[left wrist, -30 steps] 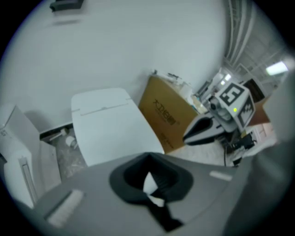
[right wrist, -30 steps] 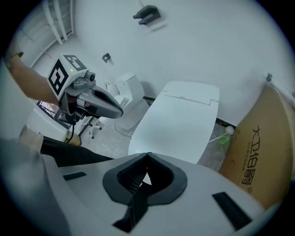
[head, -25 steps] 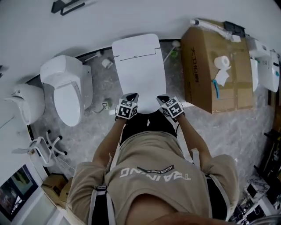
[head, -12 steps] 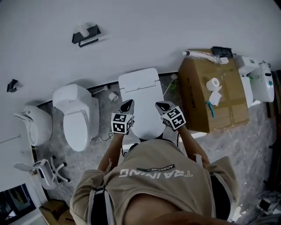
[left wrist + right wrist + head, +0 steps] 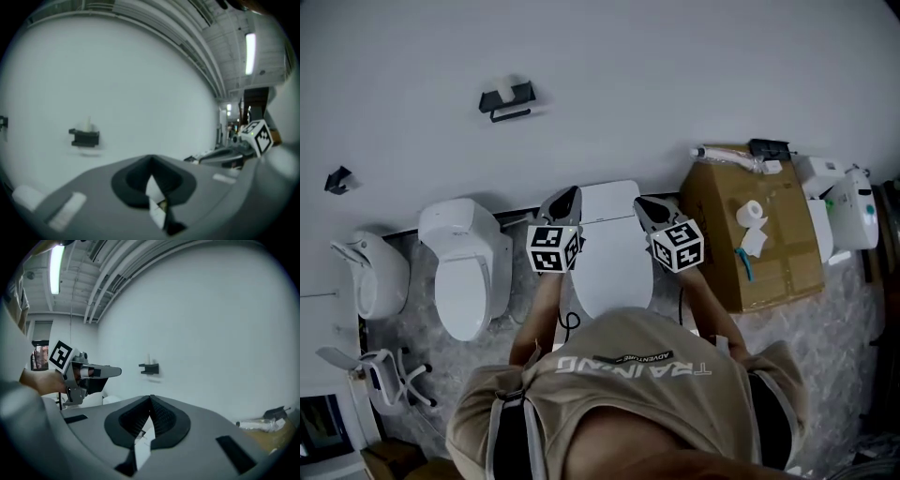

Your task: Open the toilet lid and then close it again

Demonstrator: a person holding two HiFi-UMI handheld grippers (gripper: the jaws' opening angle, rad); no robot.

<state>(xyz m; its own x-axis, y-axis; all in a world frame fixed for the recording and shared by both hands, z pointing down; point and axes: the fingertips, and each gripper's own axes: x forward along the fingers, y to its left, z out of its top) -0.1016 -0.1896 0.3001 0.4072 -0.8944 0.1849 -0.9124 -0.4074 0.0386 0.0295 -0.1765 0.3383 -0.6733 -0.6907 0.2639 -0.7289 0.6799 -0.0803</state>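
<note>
Flanking shut toilet lid (image 5: 614,248): left tool (image 5: 564,198), right tool (image 5: 646,205), both aloft, jaws pressed together, nothing gripped, pointing at wall (image 5: 675,75).

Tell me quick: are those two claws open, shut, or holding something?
Left gripper: shut, jaws together, nothing between them.
Right gripper: shut, jaws together, nothing between them.

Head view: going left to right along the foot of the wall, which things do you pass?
White bowl-shaped fixture → white toilet → middle toilet → cardboard box → white appliance.
</note>
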